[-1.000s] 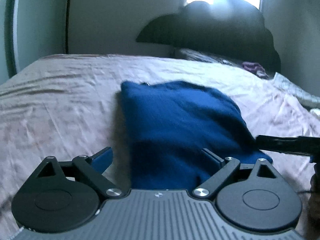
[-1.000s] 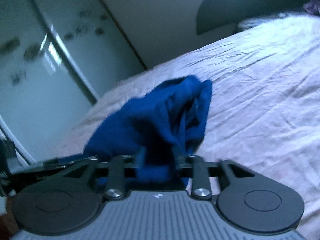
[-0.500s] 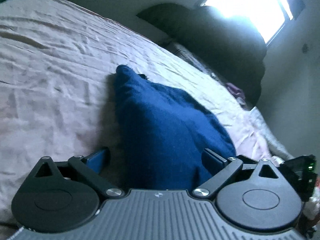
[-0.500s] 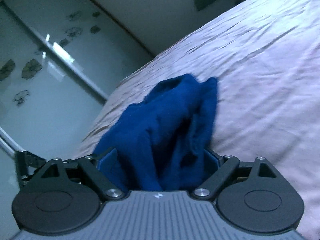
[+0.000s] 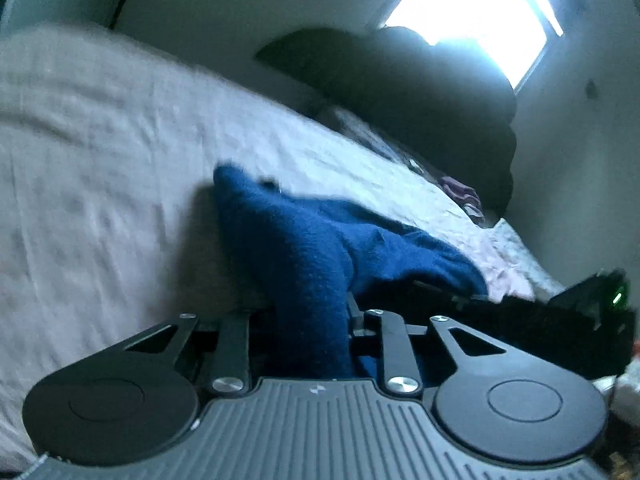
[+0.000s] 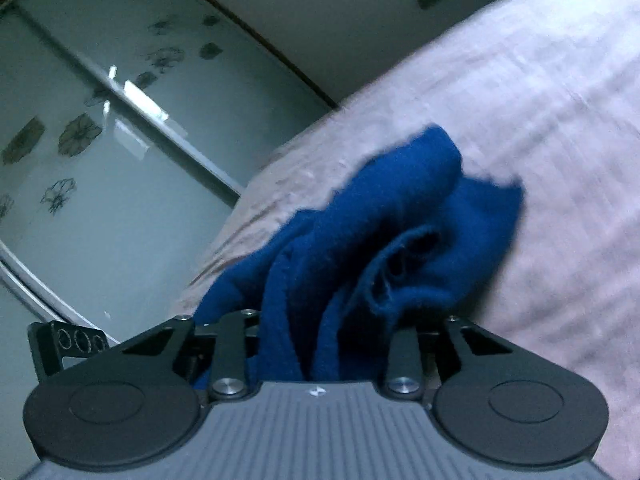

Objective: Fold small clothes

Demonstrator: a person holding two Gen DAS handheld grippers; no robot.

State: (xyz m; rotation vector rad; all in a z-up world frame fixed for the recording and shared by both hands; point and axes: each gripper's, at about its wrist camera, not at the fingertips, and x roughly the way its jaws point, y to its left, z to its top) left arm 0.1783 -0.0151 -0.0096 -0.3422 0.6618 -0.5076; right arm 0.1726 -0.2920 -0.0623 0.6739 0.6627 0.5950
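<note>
A small dark blue fleece garment [image 5: 304, 240] lies bunched on the pale pink bed sheet [image 5: 100, 160]. My left gripper [image 5: 310, 312] has a thick fold of its near edge between the jaws, which are closing and pinch the cloth. In the right wrist view the same garment [image 6: 400, 208] rises in folds from my right gripper [image 6: 324, 320], whose jaws are also closing on a bunched edge. The cloth hides the fingertips of both. The right gripper's black body [image 5: 560, 320] shows at the right of the left wrist view.
A dark heap of pillows [image 5: 420, 92] sits at the bed's far end under a bright window [image 5: 480, 12]. A purple cloth [image 5: 460, 192] lies near it. Frosted wardrobe doors with flower prints [image 6: 100, 160] stand beyond the bed's edge.
Both grippers stood wide open around the garment's edge half a second ago; now both have narrowed onto it, and the cloth is gathered up into taller folds.
</note>
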